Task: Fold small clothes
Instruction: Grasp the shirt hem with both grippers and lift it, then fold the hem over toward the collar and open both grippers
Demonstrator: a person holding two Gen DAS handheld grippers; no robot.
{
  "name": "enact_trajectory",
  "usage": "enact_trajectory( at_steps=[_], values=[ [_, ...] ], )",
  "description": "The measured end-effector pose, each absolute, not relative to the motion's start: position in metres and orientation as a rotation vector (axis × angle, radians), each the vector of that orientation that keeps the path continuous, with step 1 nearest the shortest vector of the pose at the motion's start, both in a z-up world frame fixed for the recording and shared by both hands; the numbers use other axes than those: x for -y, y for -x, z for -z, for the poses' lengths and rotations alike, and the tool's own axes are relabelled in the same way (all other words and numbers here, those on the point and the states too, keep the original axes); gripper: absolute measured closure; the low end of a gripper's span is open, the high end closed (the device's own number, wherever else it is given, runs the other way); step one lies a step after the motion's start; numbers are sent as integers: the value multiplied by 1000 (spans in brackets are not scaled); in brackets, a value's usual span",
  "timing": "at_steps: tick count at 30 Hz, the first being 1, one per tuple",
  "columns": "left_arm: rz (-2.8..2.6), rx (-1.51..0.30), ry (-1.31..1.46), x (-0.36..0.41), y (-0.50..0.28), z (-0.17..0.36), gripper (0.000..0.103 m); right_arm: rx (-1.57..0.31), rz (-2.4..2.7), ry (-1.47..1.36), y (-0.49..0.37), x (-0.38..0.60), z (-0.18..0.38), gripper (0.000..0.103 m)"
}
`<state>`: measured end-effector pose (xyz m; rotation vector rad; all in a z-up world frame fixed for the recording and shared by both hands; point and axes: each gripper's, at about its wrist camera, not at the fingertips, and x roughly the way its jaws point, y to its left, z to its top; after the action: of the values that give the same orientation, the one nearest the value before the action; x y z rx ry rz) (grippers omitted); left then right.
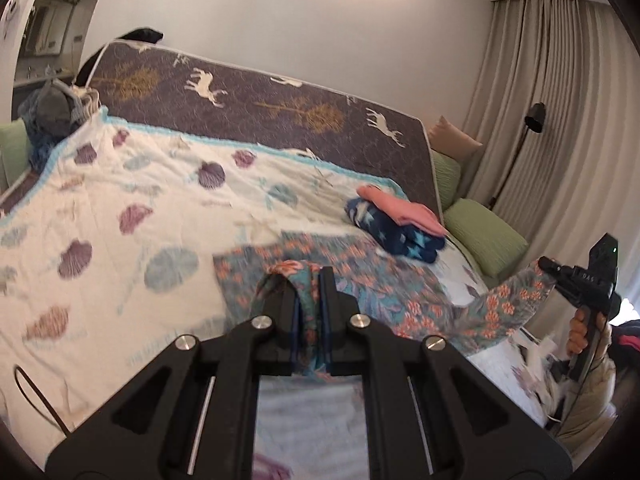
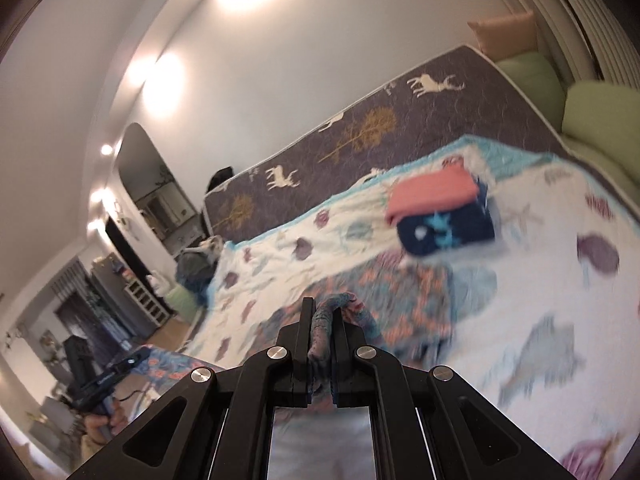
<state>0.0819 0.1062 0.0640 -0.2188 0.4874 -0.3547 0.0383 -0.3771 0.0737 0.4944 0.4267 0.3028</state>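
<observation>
The floral garment (image 1: 360, 280) is held lifted at two edges, its far part resting on the bed's shell-print blanket (image 1: 120, 184). It is pinched by the closed left tongs (image 1: 308, 280) and the closed right tongs (image 2: 322, 312). A fold appears under way; next, the held edge would need carrying over and laying flat, near the folded pile (image 1: 400, 224).

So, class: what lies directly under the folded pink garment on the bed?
The pink garment lies on a folded navy garment with pale stars; both rest on the shell-print blanket. Whether anything else sits beneath the navy piece cannot be seen.
</observation>
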Motion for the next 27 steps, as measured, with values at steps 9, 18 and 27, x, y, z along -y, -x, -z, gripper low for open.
enact_trajectory(
  at_steps=[9,18,27],
  values=[
    [262,-554,221,-101,-196,-47,93,-480,-182,-477,-172,378,-64,99],
    [200,-720,202,-89,-317,11,93,-617,-83,-473,-304,381,-8,99],
    [182,-906,208,-88,-373,83,88,-823,44,-441,-368,380,68,88]
  ],
)
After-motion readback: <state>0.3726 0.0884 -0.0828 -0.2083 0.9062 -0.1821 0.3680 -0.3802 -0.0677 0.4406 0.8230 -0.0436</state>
